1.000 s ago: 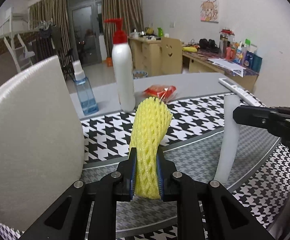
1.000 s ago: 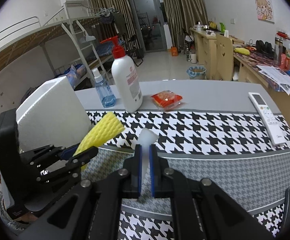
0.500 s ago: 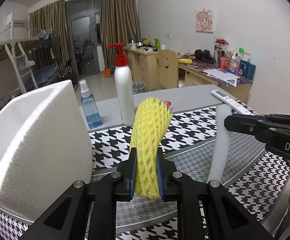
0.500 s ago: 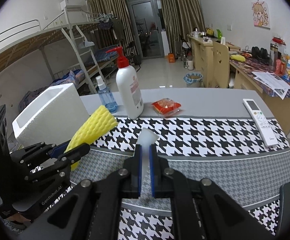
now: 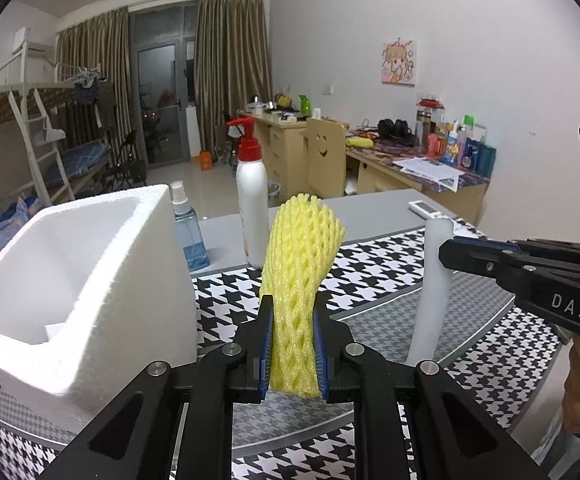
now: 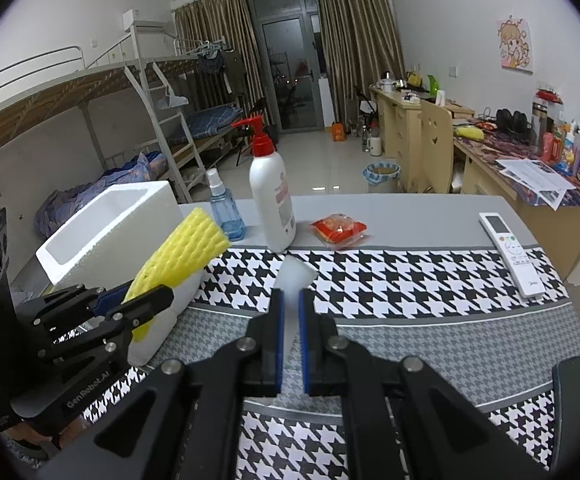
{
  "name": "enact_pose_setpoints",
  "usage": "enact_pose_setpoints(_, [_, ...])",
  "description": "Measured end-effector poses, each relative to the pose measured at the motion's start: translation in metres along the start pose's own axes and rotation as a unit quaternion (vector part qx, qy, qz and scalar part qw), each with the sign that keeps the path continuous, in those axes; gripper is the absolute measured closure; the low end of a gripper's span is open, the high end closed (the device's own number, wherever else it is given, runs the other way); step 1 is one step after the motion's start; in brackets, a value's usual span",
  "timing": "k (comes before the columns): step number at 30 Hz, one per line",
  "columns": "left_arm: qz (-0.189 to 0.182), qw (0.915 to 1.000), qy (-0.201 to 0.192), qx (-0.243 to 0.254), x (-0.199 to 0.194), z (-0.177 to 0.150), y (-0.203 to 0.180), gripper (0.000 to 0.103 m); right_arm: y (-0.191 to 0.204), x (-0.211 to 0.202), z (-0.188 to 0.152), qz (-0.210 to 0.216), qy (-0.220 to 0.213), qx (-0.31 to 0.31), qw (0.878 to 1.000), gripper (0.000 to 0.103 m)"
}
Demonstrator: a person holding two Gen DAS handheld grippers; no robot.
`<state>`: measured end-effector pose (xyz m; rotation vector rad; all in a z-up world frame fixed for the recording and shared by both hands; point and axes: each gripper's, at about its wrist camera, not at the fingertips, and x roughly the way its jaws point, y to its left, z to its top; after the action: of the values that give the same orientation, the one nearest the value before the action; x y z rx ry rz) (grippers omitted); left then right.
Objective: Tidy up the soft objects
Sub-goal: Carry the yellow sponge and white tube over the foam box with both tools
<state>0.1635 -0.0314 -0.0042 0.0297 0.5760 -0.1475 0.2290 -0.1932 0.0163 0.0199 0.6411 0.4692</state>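
Note:
My left gripper is shut on a yellow foam net sleeve, held upright above the table; it also shows in the right wrist view. My right gripper is shut on a white foam tube, which shows in the left wrist view hanging to the right of the yellow sleeve. A white styrofoam box with an open top stands just left of the left gripper and shows in the right wrist view too.
On the grey table with the houndstooth cloth stand a white pump bottle, a blue spray bottle, a red snack packet and a white remote. Desks and a bunk bed lie beyond.
Both grippers have risen with their foam pieces. The box's open top has come into view below the left gripper.

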Motion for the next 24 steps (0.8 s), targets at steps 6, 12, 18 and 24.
enact_pose_setpoints(6, [-0.012,0.9998,-0.014,0.004,-0.015,0.004,0.006,0.084,0.008,-0.009,0.001,-0.006,-0.014,0.005,1.0,0.094])
enact_pose_setpoints(12, [-0.017,0.9993,-0.034,0.003,-0.029,0.011,0.011,0.084,0.016,-0.015,0.006,-0.009,-0.027,-0.002,1.0,0.094])
enact_pose_setpoints(18, [-0.016,0.9985,-0.053,0.006,-0.041,0.017,0.01,0.084,0.02,-0.02,0.013,-0.007,-0.041,-0.007,0.999,0.094])
enact_pose_setpoints(24, [-0.017,0.9973,-0.071,0.004,-0.053,0.024,0.015,0.084,0.024,-0.027,0.022,-0.004,-0.056,-0.014,0.998,0.094])
